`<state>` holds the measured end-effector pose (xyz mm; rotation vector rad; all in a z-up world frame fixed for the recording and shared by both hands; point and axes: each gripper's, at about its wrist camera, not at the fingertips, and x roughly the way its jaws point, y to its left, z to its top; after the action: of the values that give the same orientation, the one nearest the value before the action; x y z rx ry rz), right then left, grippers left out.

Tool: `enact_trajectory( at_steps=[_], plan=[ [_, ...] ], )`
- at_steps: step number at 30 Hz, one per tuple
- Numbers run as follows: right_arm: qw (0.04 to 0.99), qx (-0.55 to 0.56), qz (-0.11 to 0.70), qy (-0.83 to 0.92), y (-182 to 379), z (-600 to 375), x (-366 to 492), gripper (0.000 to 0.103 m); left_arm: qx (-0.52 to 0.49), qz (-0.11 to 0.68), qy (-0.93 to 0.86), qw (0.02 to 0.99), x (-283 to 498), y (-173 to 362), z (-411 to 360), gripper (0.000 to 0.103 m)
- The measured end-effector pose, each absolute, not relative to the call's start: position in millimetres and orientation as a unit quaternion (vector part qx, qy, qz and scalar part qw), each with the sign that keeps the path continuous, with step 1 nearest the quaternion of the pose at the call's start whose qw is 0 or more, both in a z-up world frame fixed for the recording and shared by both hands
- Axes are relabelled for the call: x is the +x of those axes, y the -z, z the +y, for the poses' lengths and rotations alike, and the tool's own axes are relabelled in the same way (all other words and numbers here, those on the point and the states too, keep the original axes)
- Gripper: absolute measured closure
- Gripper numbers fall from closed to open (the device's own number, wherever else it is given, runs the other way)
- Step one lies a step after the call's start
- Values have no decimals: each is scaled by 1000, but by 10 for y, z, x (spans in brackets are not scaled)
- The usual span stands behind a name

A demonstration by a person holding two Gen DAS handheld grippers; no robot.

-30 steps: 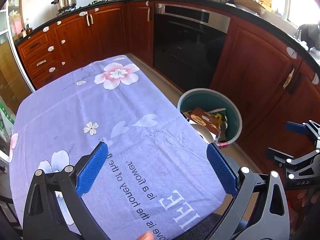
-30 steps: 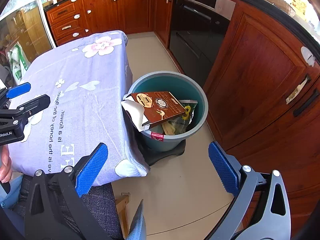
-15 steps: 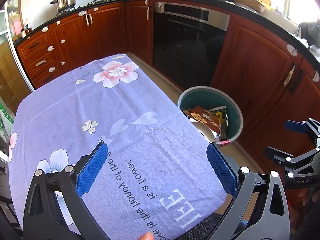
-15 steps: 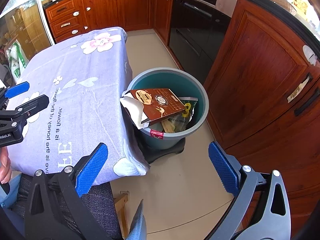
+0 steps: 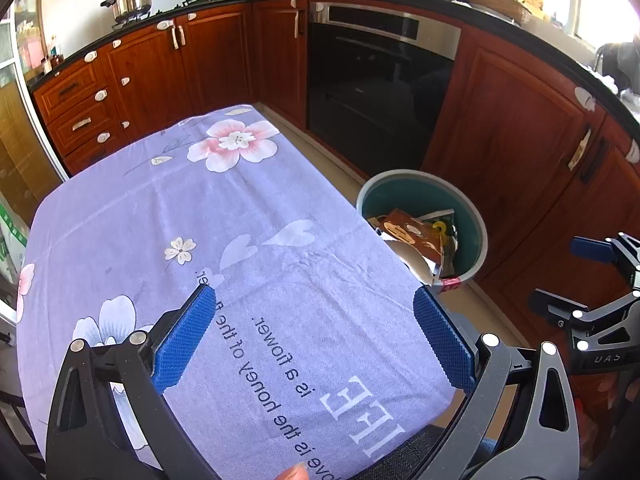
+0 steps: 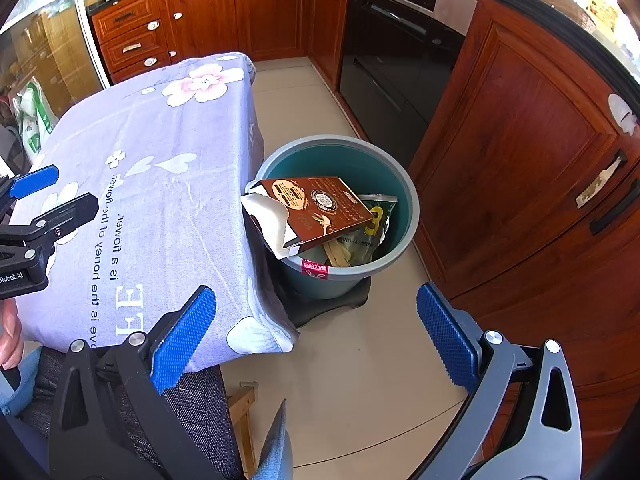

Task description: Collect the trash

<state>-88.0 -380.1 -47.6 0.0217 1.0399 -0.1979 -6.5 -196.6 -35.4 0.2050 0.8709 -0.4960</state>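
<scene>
brown box [image 6: 316,208] lies tilted across teal bin [image 6: 404,236], long axis toward worktop [image 6: 168,200]; left gripper [image 5: 316,340] and right gripper [image 6: 316,336] fingers wide, empty.

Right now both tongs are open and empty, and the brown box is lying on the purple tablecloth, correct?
Not quite. The brown box sits in the teal bin beside the table, as the right wrist view shows. Both tongs, left and right, are open and empty.

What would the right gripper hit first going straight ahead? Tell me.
Probably the tiled floor just short of the teal trash bin. The right gripper is open and empty, aimed downward between the tablecloth corner and the cabinets; depth is uncertain.
</scene>
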Motion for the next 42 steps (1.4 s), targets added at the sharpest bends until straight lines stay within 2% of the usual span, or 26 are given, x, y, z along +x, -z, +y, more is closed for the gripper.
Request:
enact_trajectory(
  at_steps=[42],
  plan=[
    [857,10,506,93,573,-3822,-801,6,104,420,240,869,-69,433,-1981,4]
  ],
)
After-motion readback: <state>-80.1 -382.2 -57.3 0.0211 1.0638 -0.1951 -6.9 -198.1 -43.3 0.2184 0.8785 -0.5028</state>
